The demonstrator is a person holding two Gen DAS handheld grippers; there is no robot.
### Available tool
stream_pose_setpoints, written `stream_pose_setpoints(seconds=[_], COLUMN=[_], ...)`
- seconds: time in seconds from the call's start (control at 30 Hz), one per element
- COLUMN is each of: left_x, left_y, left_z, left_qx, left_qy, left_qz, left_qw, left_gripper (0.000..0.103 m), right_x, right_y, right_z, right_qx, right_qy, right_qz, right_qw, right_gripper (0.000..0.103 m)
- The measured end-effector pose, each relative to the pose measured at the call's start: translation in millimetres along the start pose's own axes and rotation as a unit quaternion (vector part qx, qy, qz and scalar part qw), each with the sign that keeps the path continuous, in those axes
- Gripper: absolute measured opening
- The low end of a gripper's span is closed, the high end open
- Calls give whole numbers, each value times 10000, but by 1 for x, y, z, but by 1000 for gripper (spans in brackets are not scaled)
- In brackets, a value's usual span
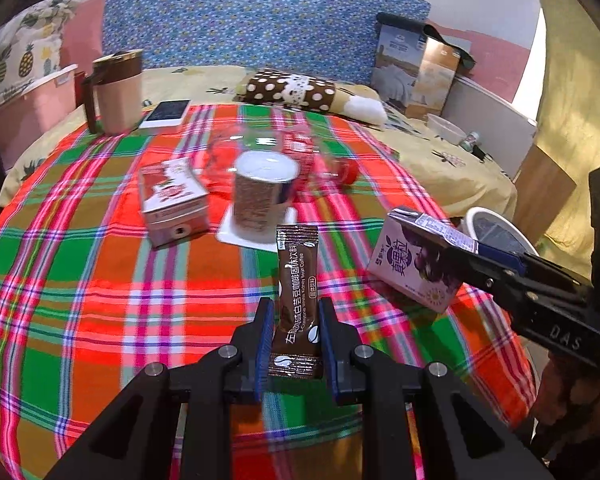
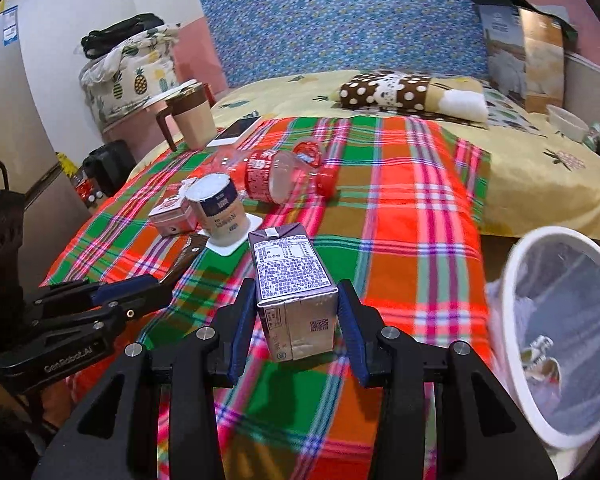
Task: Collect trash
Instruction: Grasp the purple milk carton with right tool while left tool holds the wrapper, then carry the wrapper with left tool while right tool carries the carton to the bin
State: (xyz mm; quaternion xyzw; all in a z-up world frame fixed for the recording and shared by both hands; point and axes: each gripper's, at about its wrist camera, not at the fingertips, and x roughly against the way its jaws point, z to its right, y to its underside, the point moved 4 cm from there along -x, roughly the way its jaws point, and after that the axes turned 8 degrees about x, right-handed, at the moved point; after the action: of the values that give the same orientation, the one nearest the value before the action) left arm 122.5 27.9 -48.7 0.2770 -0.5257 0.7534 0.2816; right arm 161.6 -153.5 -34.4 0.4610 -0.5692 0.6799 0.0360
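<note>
Between the blue pads of the left gripper [image 1: 294, 344] stands a brown coffee sachet [image 1: 297, 300], upright, and the pads pinch its lower part from both sides. The right gripper [image 2: 296, 334] holds a purple drink carton [image 2: 294, 296] between its fingers; the pads touch the two sides of the carton, which is lifted and tilted above the cloth. In the left wrist view the same carton [image 1: 414, 264] appears at the right, gripped at its top end.

Under both tools lies a plaid cloth [image 1: 80, 280] in red, green and orange, spread over the near end of a bed. On it, beyond the sachet, a paper cup [image 1: 262, 196] stands on a white square coaster [image 1: 230, 232]. Just left of the cup lies a pink small carton [image 1: 172, 200], and behind the cup a clear plastic bottle [image 2: 284, 176] with a red label and red cap lies on its side. At the far left corner a beige mug [image 1: 116, 92] stands beside a white phone [image 1: 166, 114].

At the right edge of the bed, lower than the cloth, is a white-rimmed trash bin [image 2: 516, 288] with a clear bag and some rubbish inside.

Further back the yellow bedsheet [image 2: 540, 176] carries a brown dotted pillow [image 2: 384, 92], and a blue patterned headboard [image 2: 340, 20] stands against the wall.
</note>
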Motion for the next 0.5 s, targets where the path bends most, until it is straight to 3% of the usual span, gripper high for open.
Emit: stream_pose_setpoints(seconds=[0.23,0.5], left_x=[-4,-15], left_y=[1,11], left_z=[21,28], left_qx=[-177,-288], left_qy=[128,154], left_qz=[-56,-306], left_qw=[9997,9990], left_gripper=[23,23], right_x=[4,-10], right_y=[13,26], right_z=[11,1], right_qx=[-162,202], right_qy=[173,200], right_qz=[-34,-564], right_qw=[9997,9980], right_gripper=[42,43])
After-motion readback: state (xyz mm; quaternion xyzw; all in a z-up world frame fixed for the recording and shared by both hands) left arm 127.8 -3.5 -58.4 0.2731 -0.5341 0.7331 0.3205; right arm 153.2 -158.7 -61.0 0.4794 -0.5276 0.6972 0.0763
